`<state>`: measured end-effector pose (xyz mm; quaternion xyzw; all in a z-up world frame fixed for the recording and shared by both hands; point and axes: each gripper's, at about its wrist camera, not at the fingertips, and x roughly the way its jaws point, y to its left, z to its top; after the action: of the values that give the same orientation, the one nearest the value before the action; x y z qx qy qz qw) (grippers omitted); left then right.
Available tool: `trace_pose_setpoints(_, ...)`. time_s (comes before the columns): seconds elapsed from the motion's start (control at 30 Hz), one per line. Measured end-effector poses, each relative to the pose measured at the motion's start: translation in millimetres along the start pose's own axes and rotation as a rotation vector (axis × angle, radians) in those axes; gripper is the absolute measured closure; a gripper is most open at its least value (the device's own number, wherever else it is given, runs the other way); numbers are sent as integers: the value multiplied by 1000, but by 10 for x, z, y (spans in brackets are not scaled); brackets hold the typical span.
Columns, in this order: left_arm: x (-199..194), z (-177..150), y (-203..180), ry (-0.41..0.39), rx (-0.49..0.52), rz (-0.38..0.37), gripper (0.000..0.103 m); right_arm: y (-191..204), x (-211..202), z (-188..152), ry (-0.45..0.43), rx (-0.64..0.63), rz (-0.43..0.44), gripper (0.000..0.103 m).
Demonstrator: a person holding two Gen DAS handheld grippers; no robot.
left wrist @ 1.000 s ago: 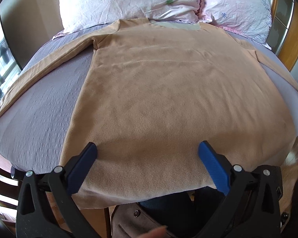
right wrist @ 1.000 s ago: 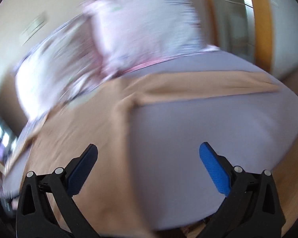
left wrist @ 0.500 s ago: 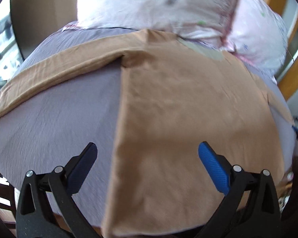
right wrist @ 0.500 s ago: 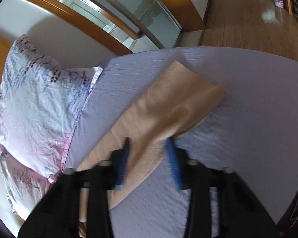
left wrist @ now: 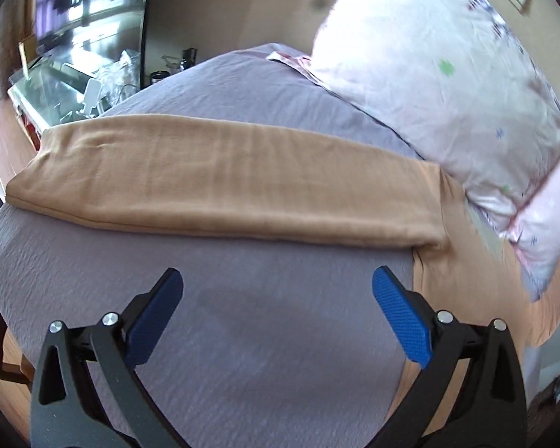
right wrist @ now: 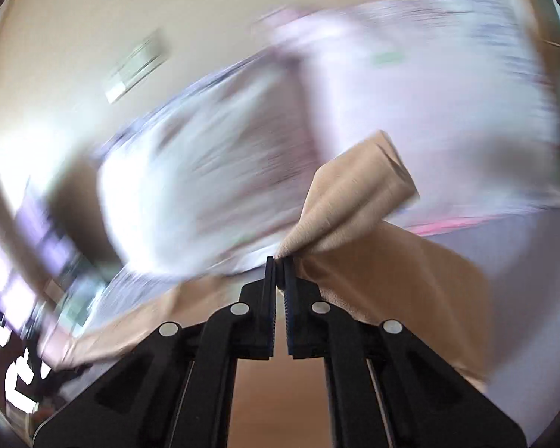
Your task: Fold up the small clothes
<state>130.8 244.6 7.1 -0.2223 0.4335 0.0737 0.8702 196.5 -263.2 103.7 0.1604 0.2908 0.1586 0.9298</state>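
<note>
Left gripper (left wrist: 278,291) low in frame, blue-padded fingers (left wrist: 401,321) spread wide, nothing between them — hovering above grey-lilac bedsheet (left wrist: 220,354). Tan shirt (left wrist: 463,261) lies on sheet; its long sleeve (left wrist: 205,179) stretched flat across bed, beyond fingertips, cuff end toward left edge. Shirt body runs down right side. Floral white-pink pillow (left wrist: 448,86) at upper right, touching shirt's shoulder area. Cluttered glass-topped furniture (left wrist: 67,82) past bed, upper left.
</note>
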Motion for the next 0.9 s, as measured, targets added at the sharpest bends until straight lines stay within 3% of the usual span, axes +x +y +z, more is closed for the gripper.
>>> trace_pose_setpoints(0.03, 1, 21, 50, 2, -19, 9, 2, 242, 246, -71, 62, -36, 56, 98)
trace_pose_setpoints(0.13, 29, 69, 156, 12, -68, 2, 5, 889, 1013, -470, 367, -117, 195, 92)
trace_pose_setpoints(0.2, 61, 103, 257, 18, -111, 1, 12, 1031, 1148, -603, 434, -127, 220, 90)
trace_pose_setpoints(0.23, 35, 105, 298, 5, -126, -7, 13, 1039, 1129, -613, 416, -124, 233, 80)
trace_pose_setpoints(0.27, 26, 115, 332, 2, -142, -10, 16, 1003, 1135, -559, 396, -120, 230, 58)
trace_pose_setpoints(0.33, 34, 169, 426, -4, -185, -16, 23, 829, 984, -471, 331, -89, 202, 32)
trace_pose_setpoints(0.53, 65, 301, 768, -35, -399, -77, 47, 523, 611, -393, 258, -43, 164, 31)
trace_pose_setpoints(0.67, 110, 306, 1021, -23, -540, -88, 89, 423, 418, -458, 245, -46, 167, 28)
trace_pose_setpoints(0.77, 141, 282, 1140, -35, -597, -142, 94, 337, 344, -473, 244, -41, 174, 27)
trace_pose_setpoints(0.9, 32, 456, 790, -74, -462, -47, 96, 177, 260, -468, 229, -30, 167, 27)
